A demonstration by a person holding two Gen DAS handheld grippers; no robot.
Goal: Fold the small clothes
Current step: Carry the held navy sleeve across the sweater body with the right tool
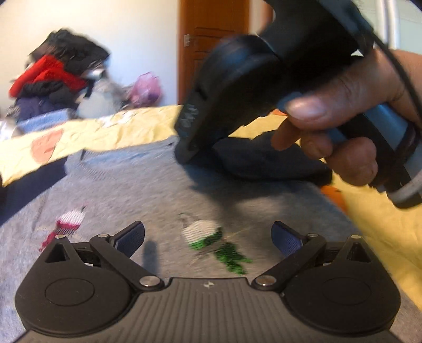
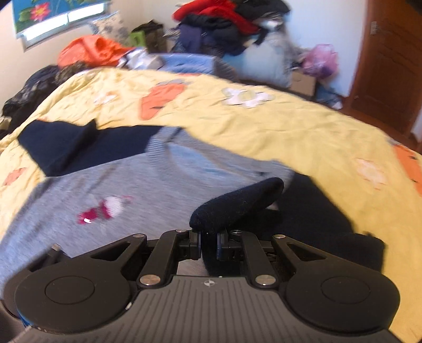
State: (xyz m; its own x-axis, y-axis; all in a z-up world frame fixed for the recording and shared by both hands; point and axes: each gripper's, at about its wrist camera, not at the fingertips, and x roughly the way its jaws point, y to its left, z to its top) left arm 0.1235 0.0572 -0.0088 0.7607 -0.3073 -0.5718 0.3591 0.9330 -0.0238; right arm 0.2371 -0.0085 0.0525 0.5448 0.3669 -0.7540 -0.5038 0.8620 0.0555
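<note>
A small grey sweater (image 1: 132, 184) with navy sleeves lies flat on a yellow bedspread (image 1: 105, 132). It carries a pink figure (image 1: 70, 220) and a green one (image 1: 211, 240). My left gripper (image 1: 208, 237) hovers open over the sweater's chest, nothing between its fingers. In the right wrist view the same sweater (image 2: 105, 184) spreads ahead, and my right gripper (image 2: 208, 242) is shut on a fold of its navy sleeve (image 2: 237, 205). The other navy sleeve (image 2: 66, 145) lies at the far left. From the left wrist view, the right gripper (image 1: 184, 155) and a hand (image 1: 343, 118) press down at the sleeve.
A heap of red and dark clothes (image 2: 224, 23) stands beyond the bed, with an orange garment (image 2: 89, 50) and a pink bag (image 2: 319, 60). A wooden door (image 2: 390, 66) is at the right. The bedspread (image 2: 263, 126) extends wide around the sweater.
</note>
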